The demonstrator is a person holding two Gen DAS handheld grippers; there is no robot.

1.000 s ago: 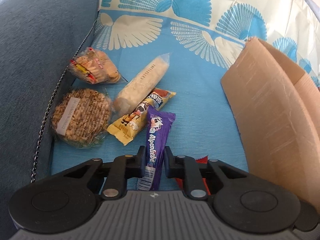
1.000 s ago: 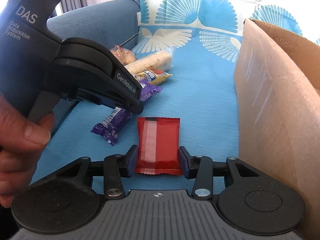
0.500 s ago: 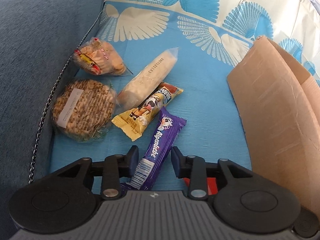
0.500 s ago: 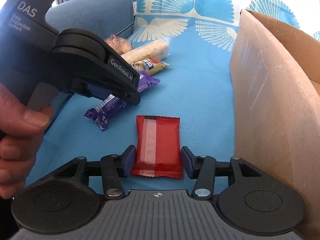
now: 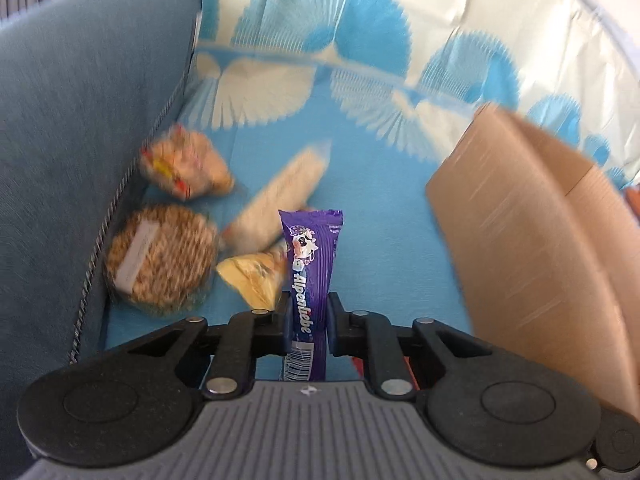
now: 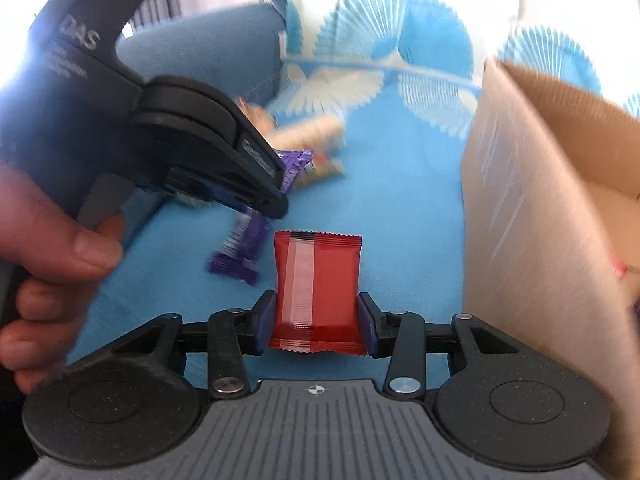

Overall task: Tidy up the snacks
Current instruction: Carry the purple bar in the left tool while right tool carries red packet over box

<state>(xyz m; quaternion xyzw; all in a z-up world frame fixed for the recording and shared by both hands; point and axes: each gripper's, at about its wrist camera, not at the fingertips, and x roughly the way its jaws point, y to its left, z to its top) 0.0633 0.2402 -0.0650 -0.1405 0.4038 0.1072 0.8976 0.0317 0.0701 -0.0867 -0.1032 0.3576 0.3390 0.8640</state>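
Both grippers are loaded, left gripper (image 5: 307, 322) clamping the purple candy stick (image 5: 310, 280) lengthwise, right gripper (image 6: 317, 326) pinching the red packet (image 6: 316, 288), cardboard box (image 6: 532, 216) just right.

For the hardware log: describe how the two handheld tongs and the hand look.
Both tongs, left and right, have a ribbed grey body, black linkage arms with silver rivets and round black discs. The right one's pads are blue. The left shell reads "DAS" in white. The bare hand shows no sleeve.
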